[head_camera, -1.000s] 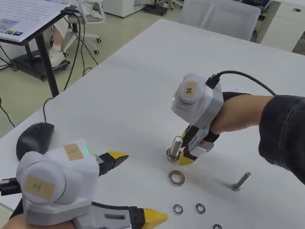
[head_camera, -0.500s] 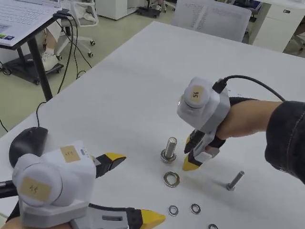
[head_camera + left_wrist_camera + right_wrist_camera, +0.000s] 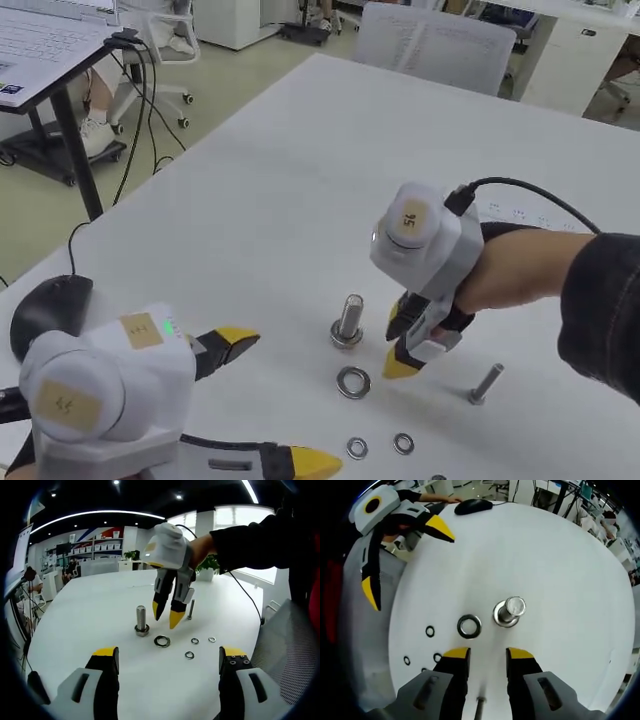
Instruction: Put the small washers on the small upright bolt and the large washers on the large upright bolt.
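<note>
An office floor with rolling chairs (image 3: pixel 180 30) lies behind a white counter (image 3: pixel 300 170). At the far left, off the counter, a desk (image 3: pixel 60 70) carries an open laptop (image 3: pixel 40 35). A black mouse (image 3: pixel 45 305) rests on the counter's near left corner.

Just right of the mouse, low in the head view, the left gripper (image 3: pixel 270 400) is held over the counter. Its yellow-tipped jaws are spread wide with nothing between them, and they point toward the hardware.

Next comes the large upright bolt (image 3: pixel 348 320), standing on the counter with a metal ring around its foot. I cannot tell whether that ring is a washer or the bolt's own head. The large washer (image 3: pixel 353 381) lies flat on the counter just beside the bolt, on the near side and apart from it. Nearer the person, the small washers (image 3: pixel 357 447) lie loose and flat, at least three of them, each apart from the others.

The right gripper (image 3: pixel 398 348) points down, close beside the large upright bolt and the large washer and touching neither. Its jaws stand a little apart and hold nothing. In its own view the washer and bolt sit just ahead of the jaw tips.

Right of it stands the small upright bolt (image 3: pixel 484 383), with no washer visible on it. A hand in a dark sleeve (image 3: pixel 600 300) holds the right gripper.
</note>
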